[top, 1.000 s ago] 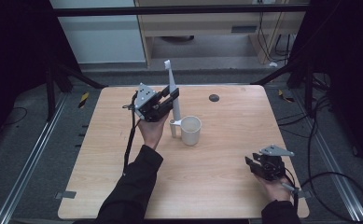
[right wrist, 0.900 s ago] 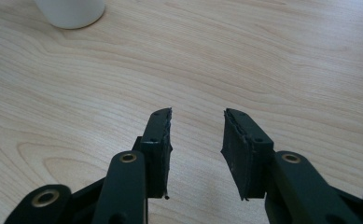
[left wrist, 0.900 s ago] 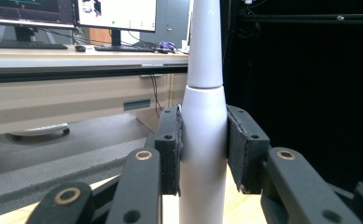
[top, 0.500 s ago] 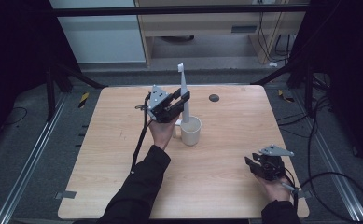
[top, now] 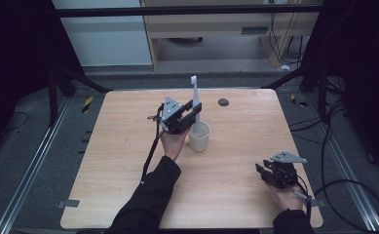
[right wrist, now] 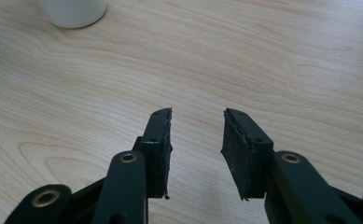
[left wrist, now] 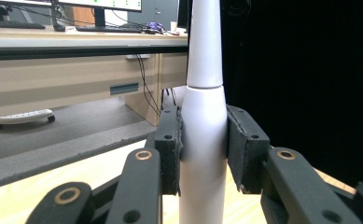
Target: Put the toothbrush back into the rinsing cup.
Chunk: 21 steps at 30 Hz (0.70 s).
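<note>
A white electric toothbrush (top: pixel 195 100) stands upright with its lower end inside a white cup (top: pixel 199 137) near the middle of the wooden table (top: pixel 109 161). My left gripper (top: pixel 192 113) is shut on the toothbrush handle (left wrist: pixel 202 140), both pads pressed against its sides. The brush head (top: pixel 194 79) points up above the cup. My right gripper (top: pixel 265 171) rests at the table's front right, open with nothing between its pads (right wrist: pixel 158 140), and the cup's base (right wrist: pixel 72 11) shows far ahead of it.
A small dark round object (top: pixel 223 102) lies near the table's far edge. Behind the table stand a desk with a keyboard and monitors (left wrist: pixel 53 18). Metal rails and cables run along the floor on both sides.
My left gripper has carried the toothbrush to the right and down, from beside the cup to over it, so its lower end now sits in the cup. The right gripper has kept still.
</note>
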Tool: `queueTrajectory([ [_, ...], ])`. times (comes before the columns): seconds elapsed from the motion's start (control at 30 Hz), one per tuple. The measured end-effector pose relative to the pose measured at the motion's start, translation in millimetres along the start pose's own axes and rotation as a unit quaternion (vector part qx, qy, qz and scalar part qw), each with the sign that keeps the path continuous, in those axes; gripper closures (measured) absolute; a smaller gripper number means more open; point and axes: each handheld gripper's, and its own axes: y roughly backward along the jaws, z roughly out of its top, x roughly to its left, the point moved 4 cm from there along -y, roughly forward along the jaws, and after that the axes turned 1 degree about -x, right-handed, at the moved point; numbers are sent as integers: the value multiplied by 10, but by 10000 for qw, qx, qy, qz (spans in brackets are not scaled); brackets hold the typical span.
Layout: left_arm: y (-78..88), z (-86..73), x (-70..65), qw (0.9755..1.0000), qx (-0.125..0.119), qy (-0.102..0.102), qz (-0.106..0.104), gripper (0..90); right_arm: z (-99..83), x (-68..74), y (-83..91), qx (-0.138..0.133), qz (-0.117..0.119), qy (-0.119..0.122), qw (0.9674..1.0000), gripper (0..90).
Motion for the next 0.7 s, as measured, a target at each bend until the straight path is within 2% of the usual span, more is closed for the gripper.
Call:
queueTrajectory([
  [0.7, 5, -475, -25, 9991, 404, 91, -27, 669, -2, 4, -7, 7, -31, 14, 10000, 616],
])
